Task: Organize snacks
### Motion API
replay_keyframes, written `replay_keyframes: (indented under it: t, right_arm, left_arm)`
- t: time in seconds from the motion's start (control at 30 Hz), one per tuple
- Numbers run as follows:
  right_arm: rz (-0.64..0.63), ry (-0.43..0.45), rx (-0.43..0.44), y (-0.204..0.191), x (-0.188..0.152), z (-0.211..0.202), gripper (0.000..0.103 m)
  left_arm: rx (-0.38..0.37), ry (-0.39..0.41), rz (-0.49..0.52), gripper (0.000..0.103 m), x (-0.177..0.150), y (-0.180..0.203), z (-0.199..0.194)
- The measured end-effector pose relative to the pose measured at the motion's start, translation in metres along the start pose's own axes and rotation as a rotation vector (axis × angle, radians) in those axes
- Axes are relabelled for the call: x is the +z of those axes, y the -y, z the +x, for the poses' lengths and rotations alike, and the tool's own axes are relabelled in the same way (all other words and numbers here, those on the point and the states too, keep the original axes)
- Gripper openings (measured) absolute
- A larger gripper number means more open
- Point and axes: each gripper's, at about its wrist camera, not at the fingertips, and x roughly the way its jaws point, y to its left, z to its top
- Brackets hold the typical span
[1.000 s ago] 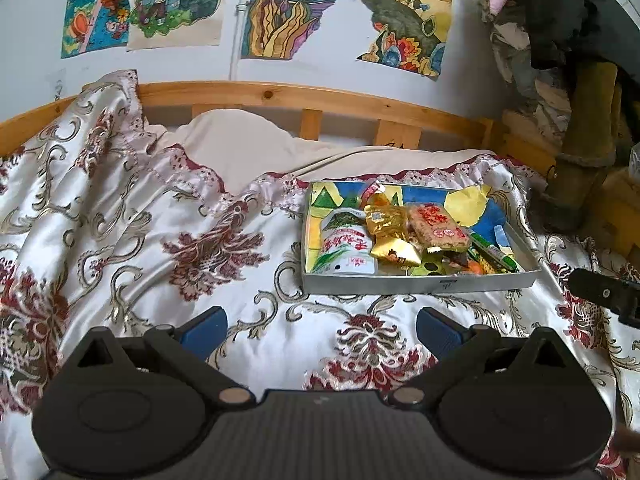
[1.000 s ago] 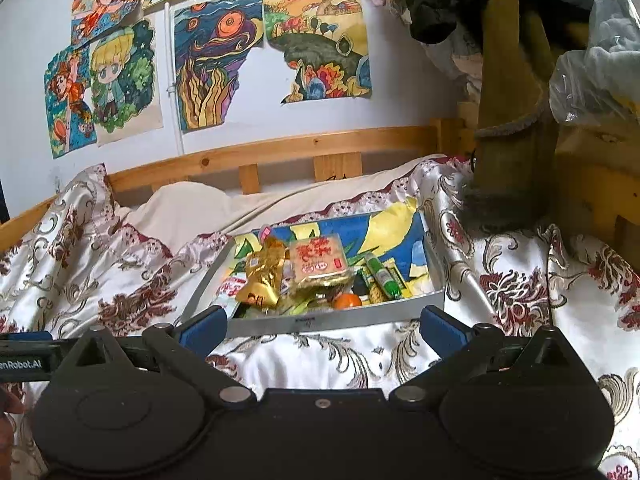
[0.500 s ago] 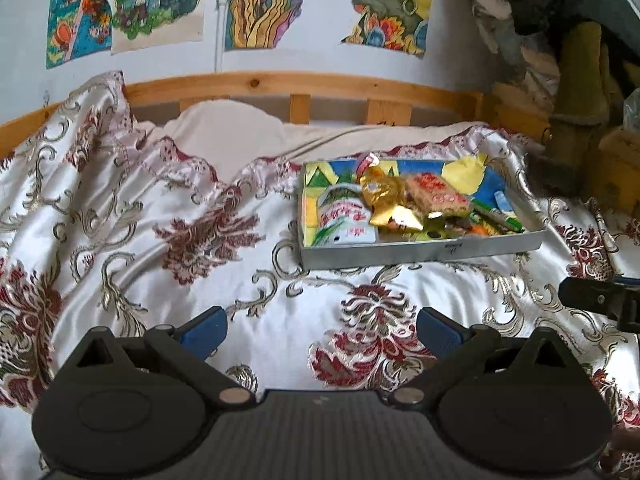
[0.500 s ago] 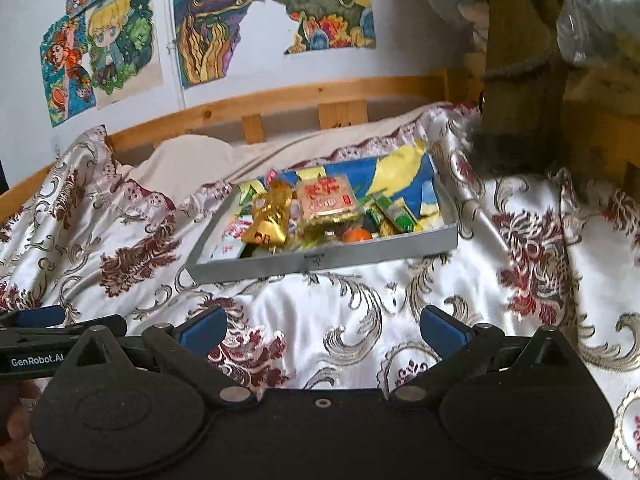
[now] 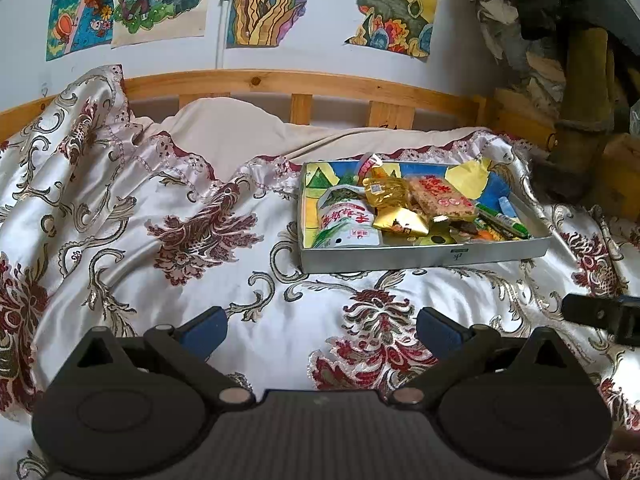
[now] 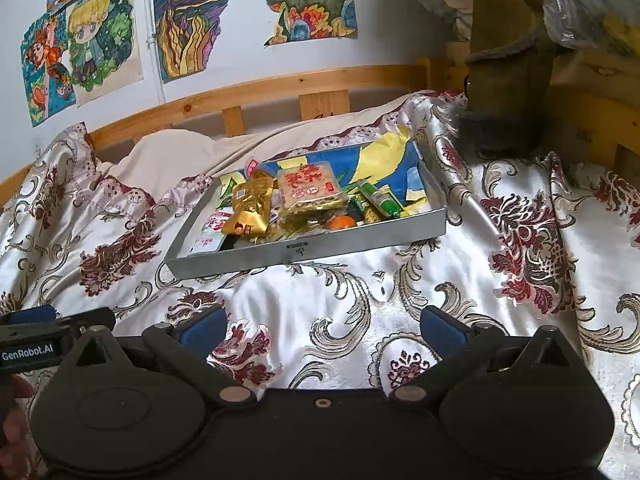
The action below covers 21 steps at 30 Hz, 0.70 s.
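Left wrist view: both jaws spread and bare above the bedspread (image 5: 248, 280), snack tray (image 5: 420, 258) ahead.

Glossy satin quilt (image 5: 280, 288) with woven red flowers; matt grey card tray (image 6: 320, 246); shiny gold foil packs (image 5: 394, 210); bare wood headboard (image 5: 280, 82); paper drawings (image 6: 188, 20).
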Motion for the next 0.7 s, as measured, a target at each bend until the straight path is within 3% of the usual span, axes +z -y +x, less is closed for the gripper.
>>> replay_keyframes:
  t: [0.43, 0.7]
  right_arm:
    - [-0.002, 0.044, -0.036, -0.003, 0.000, 0.005, 0.102]
    - [-0.017, 0.035, -0.014, -0.013, -0.001, 0.013, 0.102]
  left_arm:
    - [-0.005, 0.025, -0.015, 0.103, 0.002, -0.003, -0.001]
    - [-0.004, 0.025, -0.025, 0.103, 0.001, -0.005, 0.001]
